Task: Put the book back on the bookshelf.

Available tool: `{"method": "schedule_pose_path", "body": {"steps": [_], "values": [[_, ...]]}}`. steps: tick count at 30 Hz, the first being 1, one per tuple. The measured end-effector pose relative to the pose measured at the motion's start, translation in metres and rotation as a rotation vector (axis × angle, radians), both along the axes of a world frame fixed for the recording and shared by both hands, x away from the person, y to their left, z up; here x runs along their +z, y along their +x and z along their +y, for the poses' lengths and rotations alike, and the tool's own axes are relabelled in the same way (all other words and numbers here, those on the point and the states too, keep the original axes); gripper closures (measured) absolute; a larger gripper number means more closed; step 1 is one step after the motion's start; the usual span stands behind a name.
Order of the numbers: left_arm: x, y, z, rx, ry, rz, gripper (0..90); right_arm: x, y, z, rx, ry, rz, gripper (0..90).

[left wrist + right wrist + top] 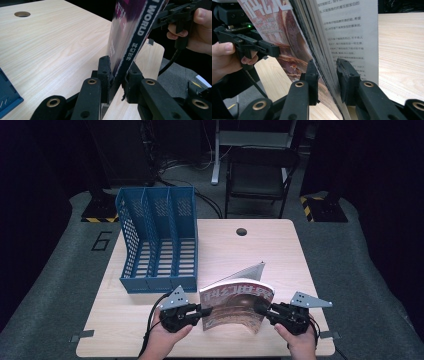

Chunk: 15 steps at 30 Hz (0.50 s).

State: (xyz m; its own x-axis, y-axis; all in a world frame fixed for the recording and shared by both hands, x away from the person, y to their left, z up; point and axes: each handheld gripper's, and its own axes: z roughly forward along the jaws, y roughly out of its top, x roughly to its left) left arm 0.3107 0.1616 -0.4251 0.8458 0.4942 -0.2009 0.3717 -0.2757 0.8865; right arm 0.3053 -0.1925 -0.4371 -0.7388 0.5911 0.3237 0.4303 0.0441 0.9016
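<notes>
Both grippers flank the magazine, in front of the blue file rack. Left gripper jaws clamp its spine edge. Right gripper jaws straddle the page edges; grip unclear.

The table has a pale wood-grain top, smooth and matt, with fine lines running along it. The magazine is paper: its cover looks glossy and coated, printed in reddish brown, while the inner pages are plain matt white paper with black print. Its dark spine is worn and chipped white along the edge. The file rack is blue plastic, hard and slightly shiny, with perforated walls and a slatted base. The left gripper and right gripper are matt black plastic with brass-coloured metal rivets, each topped by a dull grey metal-looking plate. The floor has a rough grey covering.
</notes>
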Motion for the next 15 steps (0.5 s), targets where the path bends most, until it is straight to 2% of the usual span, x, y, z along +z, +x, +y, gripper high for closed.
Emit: {"method": "schedule_pose_path", "body": {"steps": [7,11,13,15], "values": [[0.0014,0.0002,-0.0004,-0.004,0.006,0.005,76.9,0.0001,-0.0029,0.0019,-0.019,-0.015,-0.009,68.1],[0.0028,0.0001,-0.0007,-0.004,-0.002,0.024,75.1,0.0006,-0.0035,0.0027,-0.029,-0.018,-0.004,67.2],[0.0036,0.0006,-0.0005,-0.001,0.000,0.017,74.6,0.0007,-0.0034,0.0030,-0.032,-0.016,-0.003,66.8],[0.0047,-0.0001,-0.0011,0.004,-0.005,0.031,73.9,0.0008,-0.0026,0.0034,-0.031,-0.021,-0.015,66.8]]}}
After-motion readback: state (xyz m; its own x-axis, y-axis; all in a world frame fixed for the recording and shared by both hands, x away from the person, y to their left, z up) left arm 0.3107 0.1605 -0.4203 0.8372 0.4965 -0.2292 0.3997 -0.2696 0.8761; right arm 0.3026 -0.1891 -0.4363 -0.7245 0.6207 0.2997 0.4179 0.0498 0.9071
